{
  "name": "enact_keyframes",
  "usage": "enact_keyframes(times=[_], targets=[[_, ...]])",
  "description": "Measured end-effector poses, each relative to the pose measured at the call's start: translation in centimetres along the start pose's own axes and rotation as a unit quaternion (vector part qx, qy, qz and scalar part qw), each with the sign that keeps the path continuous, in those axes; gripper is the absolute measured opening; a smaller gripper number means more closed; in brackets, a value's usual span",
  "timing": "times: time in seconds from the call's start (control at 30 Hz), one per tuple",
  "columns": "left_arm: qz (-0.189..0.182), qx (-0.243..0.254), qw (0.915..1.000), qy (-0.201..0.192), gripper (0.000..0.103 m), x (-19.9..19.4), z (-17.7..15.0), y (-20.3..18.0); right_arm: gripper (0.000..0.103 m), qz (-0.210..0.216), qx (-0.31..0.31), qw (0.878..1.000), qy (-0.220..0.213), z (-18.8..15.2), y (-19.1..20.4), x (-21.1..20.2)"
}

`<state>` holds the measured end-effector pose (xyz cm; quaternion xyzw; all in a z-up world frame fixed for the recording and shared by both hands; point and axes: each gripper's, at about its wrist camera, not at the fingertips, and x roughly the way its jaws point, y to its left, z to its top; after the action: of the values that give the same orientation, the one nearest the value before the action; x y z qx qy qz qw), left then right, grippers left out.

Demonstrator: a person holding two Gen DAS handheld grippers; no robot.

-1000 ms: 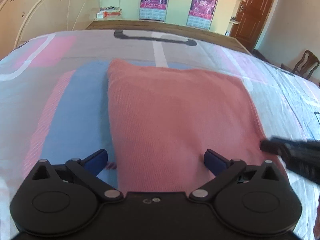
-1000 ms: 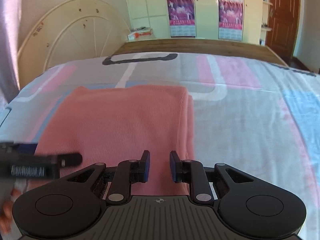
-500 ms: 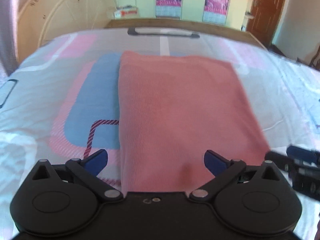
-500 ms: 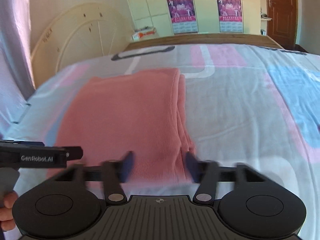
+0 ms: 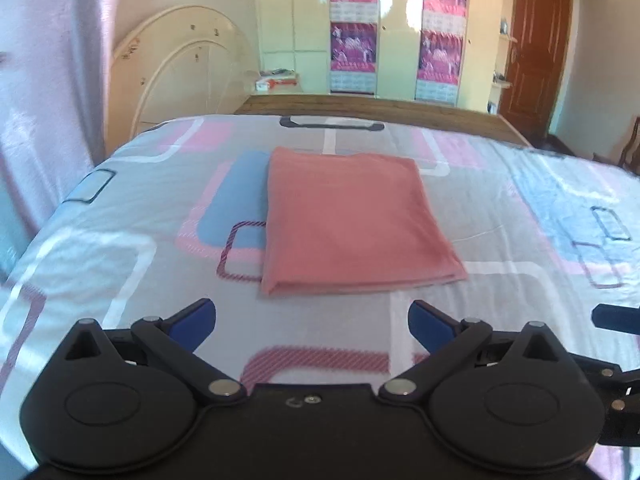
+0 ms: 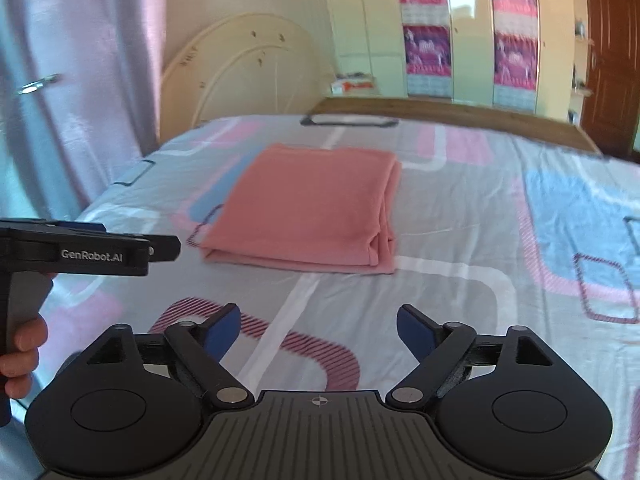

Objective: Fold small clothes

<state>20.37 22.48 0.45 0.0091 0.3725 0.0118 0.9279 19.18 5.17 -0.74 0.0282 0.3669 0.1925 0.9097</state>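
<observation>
Both of my claws are clear of the cloth now. My left gripper stands wide apart with nothing between its blue pads, only bedsheet showing in the gap. My right gripper is opening at this moment, and its jaws are likewise bare of anything.

From the left wrist view the pink garment lies at twelve o'clock from my claw, flat on the sheet, a tidy rectangle with its stacked edges facing me. From the right wrist view it sits nearer eleven o'clock, and its layers show along the right side, slightly uneven at the near corner (a small bulge, nothing loose trailing out). My left tool appears at nine o'clock in that view, with my hand on its grip.

I judge the fold as done, or close to it, and the step in hand is letting go cleanly. To do that well I want both claws fully spread and lifted away without brushing the top layer, since this soft knit would drag and spoil the square. If I tidy that near right corner, a light press beats a pinch.
</observation>
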Motion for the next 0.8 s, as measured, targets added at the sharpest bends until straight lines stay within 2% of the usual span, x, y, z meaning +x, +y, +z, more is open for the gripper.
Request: enact_keyframes(times=[0.2, 0.4, 0.57, 0.8], targets=[[0.032, 0.003, 0.999, -0.031, 0.102, -6.8, -2.1, -0.7, 0.102, -0.065, 0.001, 0.995, -0.071, -1.8, 1.8, -7.1], [0.024, -0.005, 0.9989, -0.039, 0.102, -11.6, -3.5, -0.7, 0.102, -0.079, 0.013, 0.987, -0.14, -2.5, 3.2, -12.8], [0.023, -0.006, 0.9987, -0.044, 0.102, -13.9, -4.1, -0.8, 0.102, -0.075, 0.016, 0.984, -0.163, -3.2, 3.9, -15.5], [0.019, -0.023, 0.9979, -0.058, 0.102, -16.0, -4.3, -1.2, 0.102, -0.074, 0.015, 0.981, -0.176, -4.0, 4.3, -17.3]])
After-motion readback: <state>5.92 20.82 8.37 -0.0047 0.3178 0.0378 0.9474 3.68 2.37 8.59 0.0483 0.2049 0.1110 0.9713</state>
